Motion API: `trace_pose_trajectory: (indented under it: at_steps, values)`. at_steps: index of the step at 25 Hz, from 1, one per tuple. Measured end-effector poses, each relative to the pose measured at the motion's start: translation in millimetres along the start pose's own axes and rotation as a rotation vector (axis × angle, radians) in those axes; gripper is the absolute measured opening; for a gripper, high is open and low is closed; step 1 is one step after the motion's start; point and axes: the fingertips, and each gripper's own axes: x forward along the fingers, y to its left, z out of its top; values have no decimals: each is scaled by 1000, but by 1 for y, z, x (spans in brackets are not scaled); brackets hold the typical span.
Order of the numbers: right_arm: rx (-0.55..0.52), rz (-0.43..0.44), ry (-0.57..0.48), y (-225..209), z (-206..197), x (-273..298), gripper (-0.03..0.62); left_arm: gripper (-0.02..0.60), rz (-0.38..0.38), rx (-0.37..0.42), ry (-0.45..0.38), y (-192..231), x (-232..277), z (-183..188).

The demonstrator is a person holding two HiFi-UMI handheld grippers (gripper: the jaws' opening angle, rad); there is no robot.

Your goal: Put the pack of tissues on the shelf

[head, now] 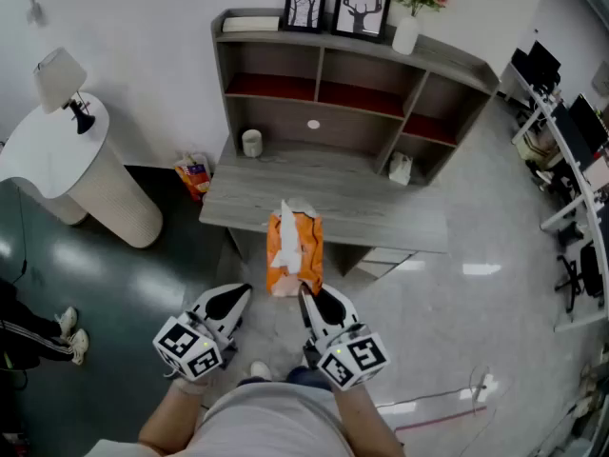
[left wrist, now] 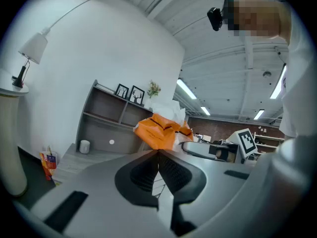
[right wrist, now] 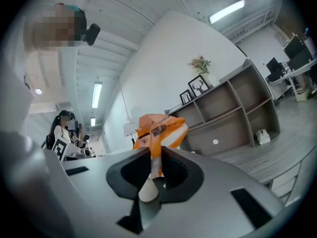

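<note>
The grey wooden desktop (head: 333, 198) is lying open across its middle, with a small white cylindrical cup (head: 251, 143) standing far left and a crumpled white bag (head: 401, 168) filling the lower right cubby. Two black-framed pictures (head: 362, 6) and a white flower vase (head: 406, 34) are crowding the top board of the grey wooden shelf (head: 447, 60), while its red-floored upper cubbies are gaping open.

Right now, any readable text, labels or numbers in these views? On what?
None legible.
Tissue pack: dark printed label, too blurred to read.
Orange bag on the floor: print too small.
Marker cubes: square patterns only, no words.
</note>
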Motion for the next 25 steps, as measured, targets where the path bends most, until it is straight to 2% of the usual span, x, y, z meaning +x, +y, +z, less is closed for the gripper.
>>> trace_pose_trajectory:
  at_steps: [8,18,25]
  values:
    - [14,18,-3,-58,26,-12,52,15,18,16,7,-20,65,8]
    - [73,42,-23,-127,49,-15,52,15,81,18,35,-28,127,11]
    - [78,36,-4,-148,40,14,52,15,94,11,29,0,144,10]
